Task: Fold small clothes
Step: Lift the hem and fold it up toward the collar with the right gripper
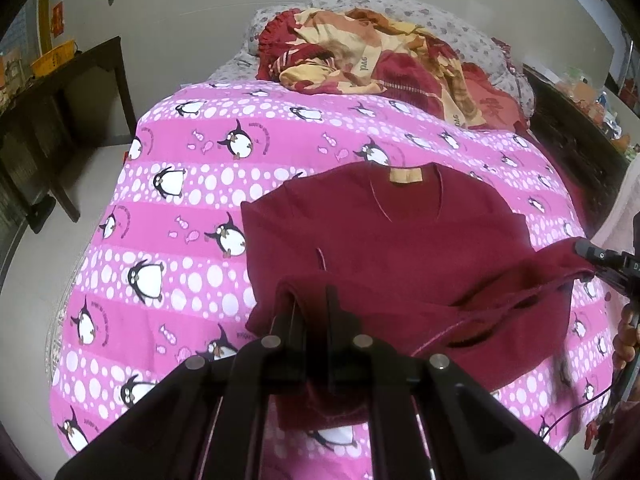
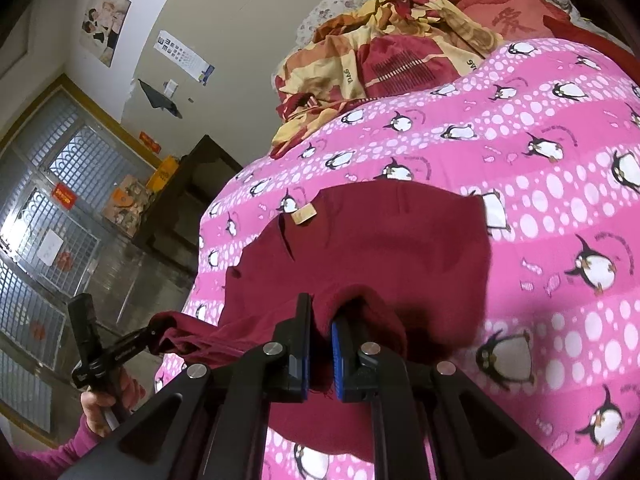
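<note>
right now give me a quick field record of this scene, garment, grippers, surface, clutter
garment: dark red top, lying on the bed, tan neck label at the far end
near edge: lifted off the bed, pinched at two places
left gripper: shut on the near hem, left side
right gripper: shut on the near hem, right side
surface: pink penguin-print cover
clutter: crumpled red and yellow bedding at the far end, apart from the top
side furniture: dark wooden table to the left of the bed
</note>
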